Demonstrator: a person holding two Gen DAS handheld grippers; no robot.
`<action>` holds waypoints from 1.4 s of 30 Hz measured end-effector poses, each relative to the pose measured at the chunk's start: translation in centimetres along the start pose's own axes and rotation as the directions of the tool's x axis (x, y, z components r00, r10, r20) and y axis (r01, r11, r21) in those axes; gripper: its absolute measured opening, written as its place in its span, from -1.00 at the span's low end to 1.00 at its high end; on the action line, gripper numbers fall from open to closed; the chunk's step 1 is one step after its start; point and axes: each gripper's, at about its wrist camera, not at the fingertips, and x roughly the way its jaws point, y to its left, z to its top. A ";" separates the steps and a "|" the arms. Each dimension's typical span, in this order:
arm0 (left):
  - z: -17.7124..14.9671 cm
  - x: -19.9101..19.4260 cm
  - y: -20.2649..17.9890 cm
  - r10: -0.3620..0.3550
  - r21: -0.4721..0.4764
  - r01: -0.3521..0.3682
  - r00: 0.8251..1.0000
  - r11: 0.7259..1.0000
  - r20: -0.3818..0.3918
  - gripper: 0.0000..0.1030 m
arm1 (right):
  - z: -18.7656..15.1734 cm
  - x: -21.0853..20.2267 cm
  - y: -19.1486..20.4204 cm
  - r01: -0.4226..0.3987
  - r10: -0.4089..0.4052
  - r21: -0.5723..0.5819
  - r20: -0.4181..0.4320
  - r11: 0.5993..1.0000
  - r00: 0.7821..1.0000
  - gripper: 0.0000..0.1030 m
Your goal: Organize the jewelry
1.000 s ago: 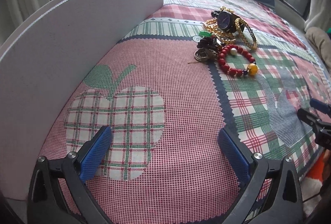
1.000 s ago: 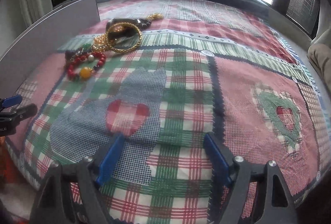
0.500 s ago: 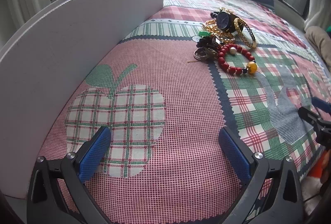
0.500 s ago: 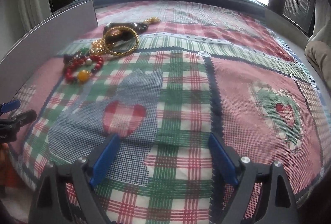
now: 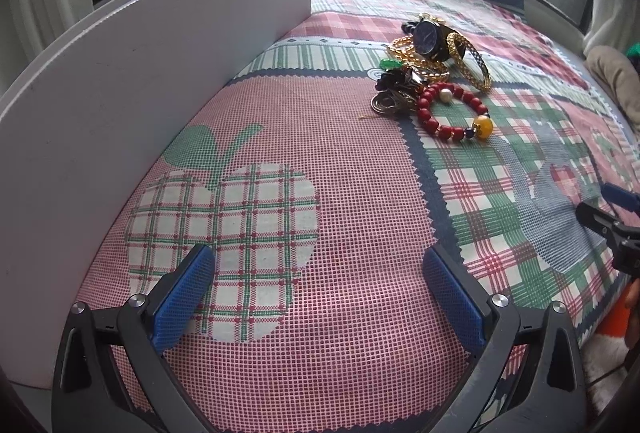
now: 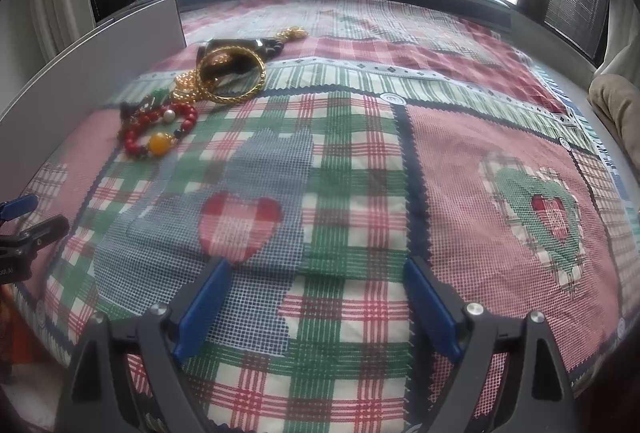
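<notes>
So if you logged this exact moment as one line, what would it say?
left gripper: open, empty | right gripper: open, empty | jewelry pile: untouched on patchwork cloth, beside white board | stage: approach

Bare cloth ahead, white board walling left, jewelry heap beyond

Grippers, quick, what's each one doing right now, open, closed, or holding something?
Left gripper: open, jaws wide apart, holding nothing.
Right gripper: open, jaws wide apart, holding nothing.

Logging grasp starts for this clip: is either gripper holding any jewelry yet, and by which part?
Nothing is held. The left gripper and right gripper are both open and empty; the jewelry lies untouched on the cloth.
</notes>
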 end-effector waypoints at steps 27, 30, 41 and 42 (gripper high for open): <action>0.1 0.0 0.1 0.000 0.002 0.000 1.000 1.000 0.002 0.99 | 0.0 -0.2 0.1 -0.012 0.012 -0.021 -0.002 1.000 1.000 0.74; 0.0 0.0 0.0 0.000 0.001 0.000 1.000 1.000 0.002 0.99 | 0.1 -0.6 -0.1 -0.030 0.030 -0.003 0.003 1.000 1.000 0.74; 0.6 -1.2 1.4 -0.044 -0.068 0.048 0.998 0.997 0.048 0.99 | 1.0 -4.3 0.1 -0.054 0.052 0.005 0.180 0.999 0.982 0.74; 0.8 -1.7 1.8 -0.048 -0.083 0.054 0.997 0.995 0.068 0.99 | 1.1 -4.4 0.1 -0.055 0.054 0.003 0.182 0.998 0.982 0.74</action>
